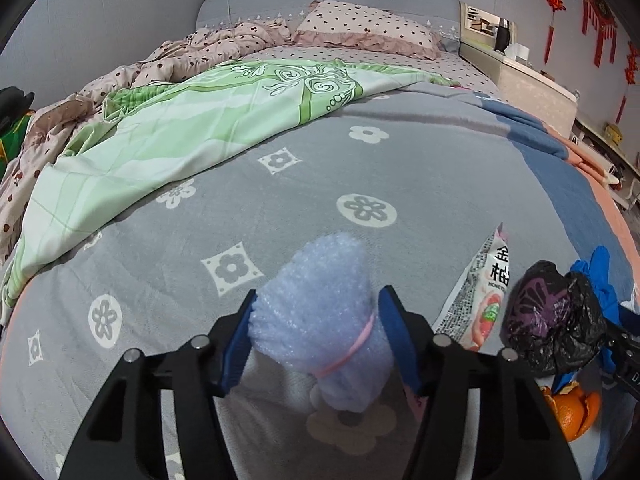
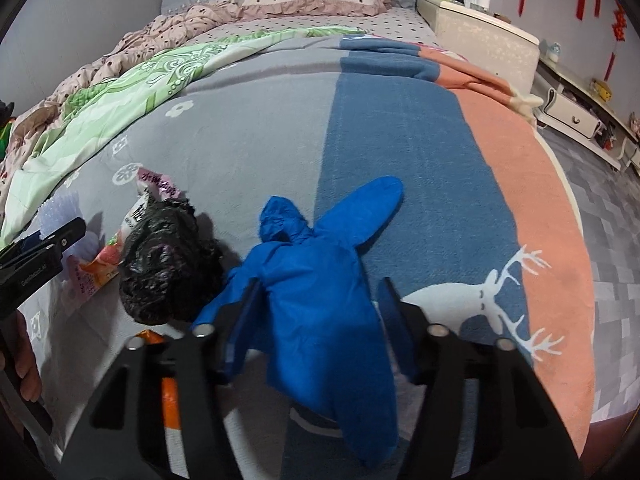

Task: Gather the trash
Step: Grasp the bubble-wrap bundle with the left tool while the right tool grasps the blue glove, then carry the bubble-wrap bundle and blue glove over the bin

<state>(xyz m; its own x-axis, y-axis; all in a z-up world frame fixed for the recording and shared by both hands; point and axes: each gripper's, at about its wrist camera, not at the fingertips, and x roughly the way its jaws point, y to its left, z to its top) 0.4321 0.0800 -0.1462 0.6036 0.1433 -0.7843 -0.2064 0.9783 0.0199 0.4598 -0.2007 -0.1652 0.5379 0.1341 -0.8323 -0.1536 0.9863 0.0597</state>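
Observation:
In the left wrist view my left gripper (image 1: 318,304) stands open around a roll of pale bubble wrap (image 1: 320,304) tied with a pink band, lying on the bed. Right of it lie a snack wrapper (image 1: 480,292), a crumpled black bag (image 1: 552,320) and orange peel (image 1: 572,412). In the right wrist view my right gripper (image 2: 318,300) stands open around a blue rubber glove (image 2: 320,288) on the blanket. The black bag (image 2: 168,264) and wrapper (image 2: 108,256) lie to its left, with the left gripper's fingers (image 2: 52,240) beyond.
A grey flowered blanket (image 1: 360,168) with blue and pink stripes covers the bed. A green sheet (image 1: 180,132), a spotted quilt and a pillow (image 1: 360,28) lie farther back. A nightstand (image 2: 484,40) and low shelves (image 2: 572,112) stand right of the bed.

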